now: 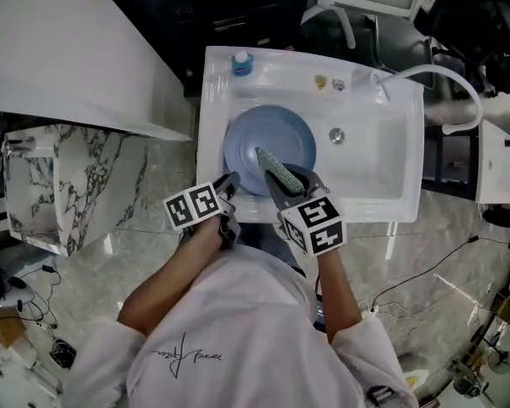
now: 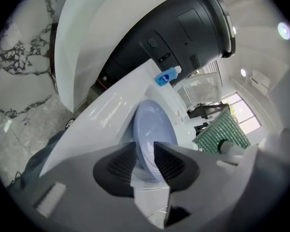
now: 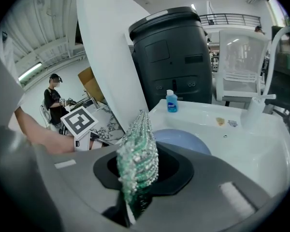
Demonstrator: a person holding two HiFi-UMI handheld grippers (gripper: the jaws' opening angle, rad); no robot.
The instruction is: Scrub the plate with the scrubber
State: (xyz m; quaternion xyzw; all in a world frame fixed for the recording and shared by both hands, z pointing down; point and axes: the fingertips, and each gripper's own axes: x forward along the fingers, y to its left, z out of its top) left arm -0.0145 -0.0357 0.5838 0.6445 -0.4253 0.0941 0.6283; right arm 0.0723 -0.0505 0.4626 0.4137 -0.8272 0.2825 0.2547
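Note:
A pale blue plate (image 1: 268, 147) lies in the left part of the white sink (image 1: 382, 198). My left gripper (image 1: 229, 185) is shut on the plate's near rim; in the left gripper view the plate (image 2: 152, 129) stands edge-on between the black pads (image 2: 169, 164). My right gripper (image 1: 282, 184) is shut on a green and silver scrubber (image 1: 276, 170), which reaches over the plate's near half. The scrubber (image 3: 137, 163) fills the gap between the jaws in the right gripper view, with the plate (image 3: 183, 140) behind it. From the left gripper the scrubber (image 2: 221, 132) shows at the right.
A blue bottle (image 1: 242, 63) stands on the sink's back left corner, small scraps (image 1: 321, 82) on the back ledge, and a white faucet (image 1: 425, 79) arcs at the right. The drain (image 1: 337, 135) lies right of the plate. A marble block (image 1: 55, 185) and a white panel (image 1: 68, 49) stand to the left.

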